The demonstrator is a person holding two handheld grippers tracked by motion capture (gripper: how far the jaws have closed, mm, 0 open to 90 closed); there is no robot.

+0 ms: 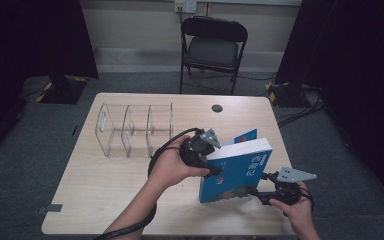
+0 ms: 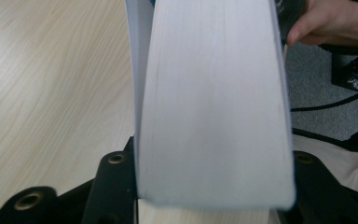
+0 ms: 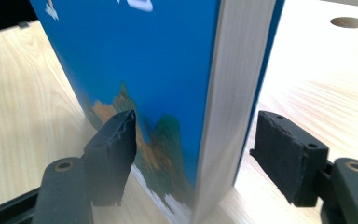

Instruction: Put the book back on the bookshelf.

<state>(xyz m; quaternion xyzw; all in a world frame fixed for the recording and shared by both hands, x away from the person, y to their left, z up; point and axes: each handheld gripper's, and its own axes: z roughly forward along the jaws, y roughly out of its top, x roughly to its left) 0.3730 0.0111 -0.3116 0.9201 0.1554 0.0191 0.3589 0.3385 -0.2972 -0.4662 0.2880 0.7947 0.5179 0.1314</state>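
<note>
A thick blue book (image 1: 235,172) stands on its edge on the wooden table (image 1: 105,185), leaning slightly, front cover toward me. My left gripper (image 1: 215,170) is shut on the book's left side; in the left gripper view the white page block (image 2: 214,107) sits clamped between the jaws of the left gripper (image 2: 214,182). My right gripper (image 1: 257,192) is at the book's lower right corner. In the right gripper view the right gripper (image 3: 198,149) stands open, one pad in front of the blue cover (image 3: 144,70), the other behind the back cover with a gap.
A clear plastic divided organizer (image 1: 135,130) stands on the table's far left. A round cable hole (image 1: 217,108) is near the far edge. A black folding chair (image 1: 212,47) stands beyond the table. Cables lie on the grey floor at right.
</note>
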